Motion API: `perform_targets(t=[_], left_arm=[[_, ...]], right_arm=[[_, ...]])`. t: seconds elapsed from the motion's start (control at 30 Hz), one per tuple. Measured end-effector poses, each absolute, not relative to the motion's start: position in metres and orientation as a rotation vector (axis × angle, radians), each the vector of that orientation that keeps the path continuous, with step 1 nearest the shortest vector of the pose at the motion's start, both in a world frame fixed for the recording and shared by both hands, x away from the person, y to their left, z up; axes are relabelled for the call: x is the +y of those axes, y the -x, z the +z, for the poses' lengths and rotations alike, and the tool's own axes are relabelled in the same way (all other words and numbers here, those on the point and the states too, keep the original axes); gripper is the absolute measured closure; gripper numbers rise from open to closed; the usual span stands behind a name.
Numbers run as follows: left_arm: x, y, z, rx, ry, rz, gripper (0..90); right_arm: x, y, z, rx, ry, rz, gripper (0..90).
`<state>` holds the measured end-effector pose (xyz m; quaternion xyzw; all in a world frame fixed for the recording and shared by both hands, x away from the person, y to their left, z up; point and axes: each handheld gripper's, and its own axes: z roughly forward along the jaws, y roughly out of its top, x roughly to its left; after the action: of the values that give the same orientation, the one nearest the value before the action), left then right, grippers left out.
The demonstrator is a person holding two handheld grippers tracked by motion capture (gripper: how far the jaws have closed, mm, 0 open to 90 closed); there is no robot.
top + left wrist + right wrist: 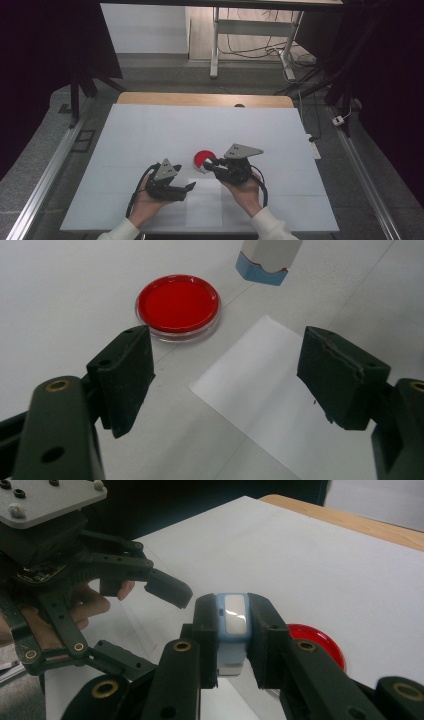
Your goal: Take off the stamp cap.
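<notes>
While gripping from the near edge of the table, holding two grippers over a white covering (150,130) on the table, forearms in white sleeves (120,231) coming in from below. Nearest, left hand (145,202) carrying the left gripper (186,189), its jaws standing wide apart with nothing between them, pointing toward the middle of the table. Seen along that gripper in the left gripper view, two black pads (125,375) framing a white sheet of paper (280,405) lying flat on the covering.

Just beyond and to the right, right hand (245,192) carrying the right gripper (207,164), jaws closed narrow on a small white object with a light blue end (232,630), pinching it from both sides. Pale glossy window showing on the blue end in the right gripper view. Same object hanging above the covering in the left gripper view (267,260), blue end downward, apart from the surface.

Lying just past the right gripper's tips, a round clear dish with red filling (202,159), resting flat on the covering near the far corner of the paper, touching neither gripper as far as can be told.

Farther off, showing a bare wooden strip of table edge (200,99) beyond the covering, then grey floor, a white table frame (215,45) and loose cables (250,50).
</notes>
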<state>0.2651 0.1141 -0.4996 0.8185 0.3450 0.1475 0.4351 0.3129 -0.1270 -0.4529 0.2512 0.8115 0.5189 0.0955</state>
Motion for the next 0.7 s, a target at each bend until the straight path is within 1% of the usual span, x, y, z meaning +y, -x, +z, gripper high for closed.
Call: perform_targets(t=[0.7], left_arm=[[0.093, -0.27, -0.497, 0.809, -2.049, 0.374, 23.5]], right_arm=[[-0.126, -0.312, -0.455, 2.406, -0.748, 1.533, 74.8]])
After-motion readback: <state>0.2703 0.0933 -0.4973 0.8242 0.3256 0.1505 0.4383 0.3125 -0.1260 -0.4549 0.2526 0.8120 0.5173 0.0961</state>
